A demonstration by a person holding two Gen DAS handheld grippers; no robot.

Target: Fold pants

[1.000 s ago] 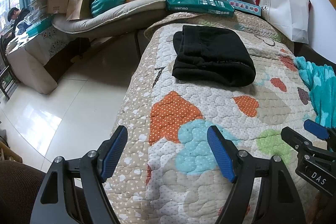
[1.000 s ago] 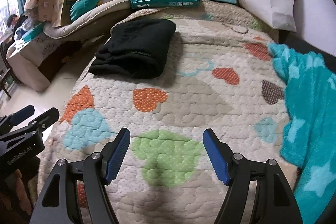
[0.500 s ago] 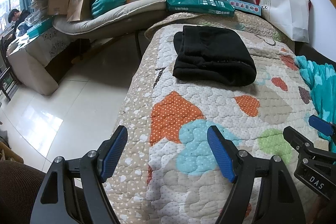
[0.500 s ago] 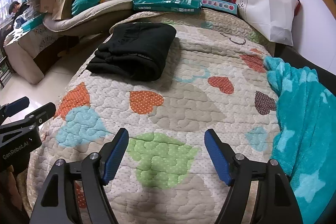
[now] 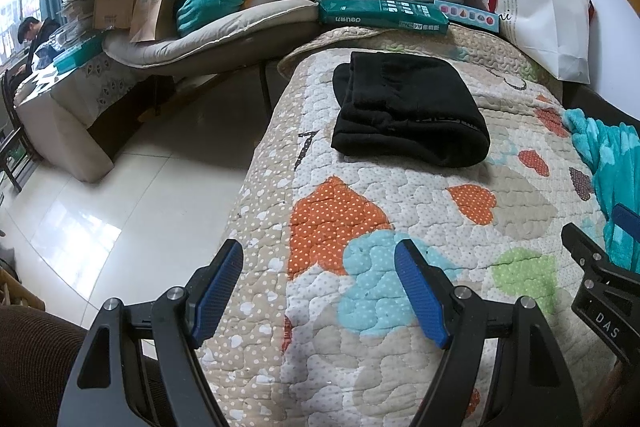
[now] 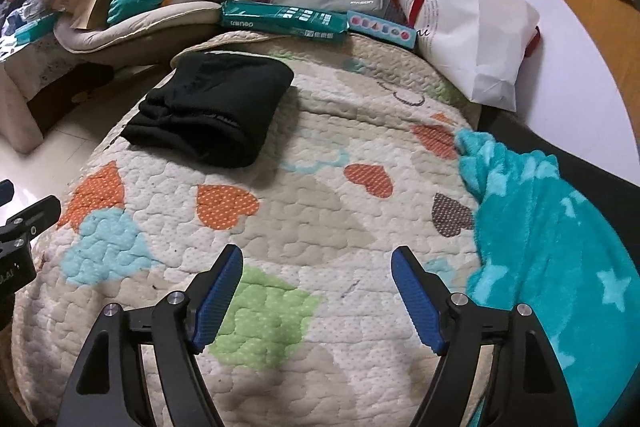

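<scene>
Black fleece-like pants lie as a compact folded bundle on the quilt, toward 12 o'clock from both grippers and well apart from them. In the right wrist view the bundle sits at about 11 o'clock, near the quilt's left edge.

Left gripper: jaws spread wide, nothing between them, quilt visible through the gap. Right gripper: same, spread and empty.

Handling, judged: cloth looks soft, thick and limp, light enough for one gripper but prone to sag and unroll if lifted by a single layer. Not slippery, not fragile. The rounded fold facing the grippers looks like the best hold, pinching all layers together; alternatively both ends of that fold, one gripper each.

Fold looks done or nearly so; I see no loose leg trailing out.

Hard to make out:
- Waistband and cuffs cannot be told apart; black surface swallows detail.
- Layer count is uncertain.
- Far side of the bundle is hidden.
- Teal blanket at 3 o'clock covers the quilt's right side and runs out of frame.
</scene>
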